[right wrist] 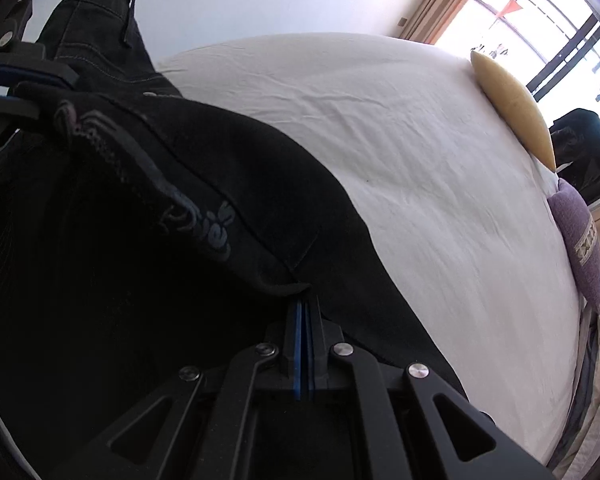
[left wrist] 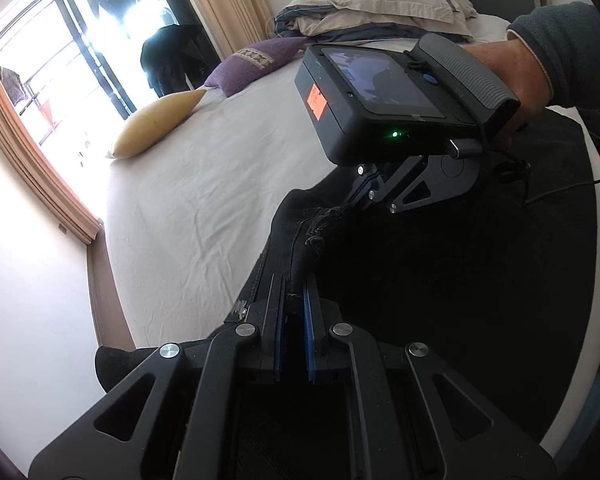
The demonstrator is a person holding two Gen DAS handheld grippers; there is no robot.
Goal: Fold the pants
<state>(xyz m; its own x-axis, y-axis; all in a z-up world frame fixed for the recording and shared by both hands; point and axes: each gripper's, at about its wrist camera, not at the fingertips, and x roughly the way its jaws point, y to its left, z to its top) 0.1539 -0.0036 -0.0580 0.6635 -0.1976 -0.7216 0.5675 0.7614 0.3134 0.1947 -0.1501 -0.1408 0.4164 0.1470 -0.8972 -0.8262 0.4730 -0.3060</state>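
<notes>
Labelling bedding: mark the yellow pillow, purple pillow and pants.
yellow pillow (left wrist: 158,126): left wrist view, its middle.
purple pillow (left wrist: 256,62): left wrist view, its centre.
pants (right wrist: 228,184): right wrist view, upper fold.

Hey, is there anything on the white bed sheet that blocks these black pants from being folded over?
Nothing visible does. Both the left gripper and right gripper already pinch the black pants. The yellow cushion and purple cushion lie far off along the white sheet's edge.
</notes>
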